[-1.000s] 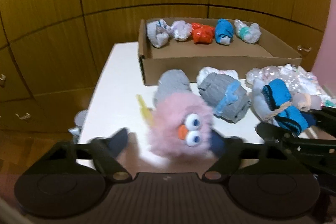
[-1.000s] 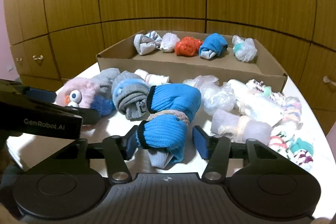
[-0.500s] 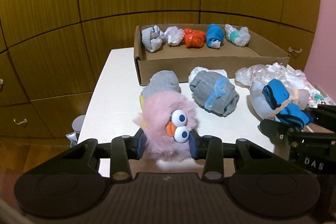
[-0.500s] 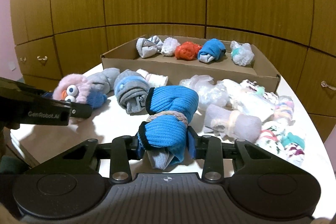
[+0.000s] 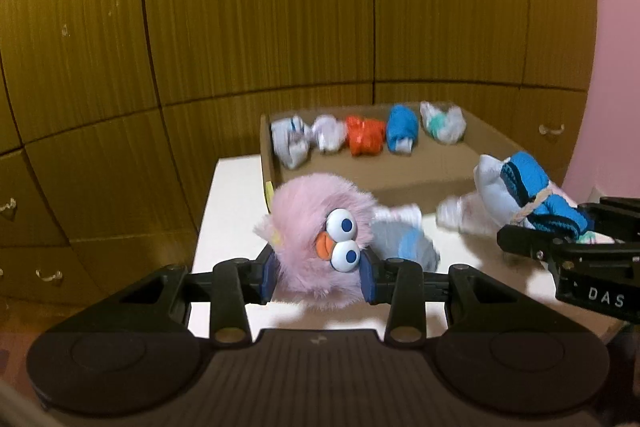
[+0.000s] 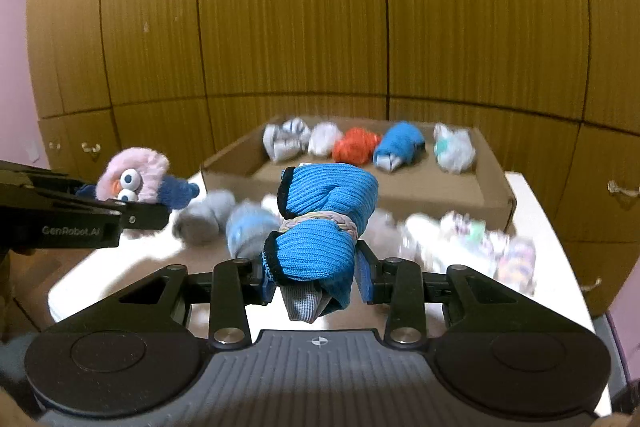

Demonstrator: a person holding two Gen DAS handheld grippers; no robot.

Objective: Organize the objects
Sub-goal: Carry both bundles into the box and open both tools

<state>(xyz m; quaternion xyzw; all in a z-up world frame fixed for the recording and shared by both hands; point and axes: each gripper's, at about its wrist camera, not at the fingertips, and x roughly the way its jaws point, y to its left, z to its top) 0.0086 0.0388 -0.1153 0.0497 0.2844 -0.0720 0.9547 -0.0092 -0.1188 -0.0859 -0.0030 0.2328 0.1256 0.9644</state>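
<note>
My left gripper [image 5: 318, 277] is shut on a pink fluffy sock bundle with googly eyes [image 5: 320, 239] and holds it above the white table [image 5: 232, 211]. It also shows at the left of the right wrist view [image 6: 132, 179]. My right gripper [image 6: 316, 277] is shut on a blue ribbed sock bundle tied with a band [image 6: 324, 219], lifted off the table; it shows in the left wrist view [image 5: 532, 187] too. A cardboard box [image 6: 496, 195] stands behind, with several rolled sock bundles along its far wall.
Grey and blue sock rolls [image 6: 224, 219] and a pile of pale patterned bundles [image 6: 472, 239] lie on the table in front of the box. Wooden cabinets with drawer handles [image 6: 280, 27] stand behind the table. A pink wall [image 5: 616, 67] is at the right.
Both grippers have risen with their bundles, which now hang above the table. The box looks lower and farther in both views.
</note>
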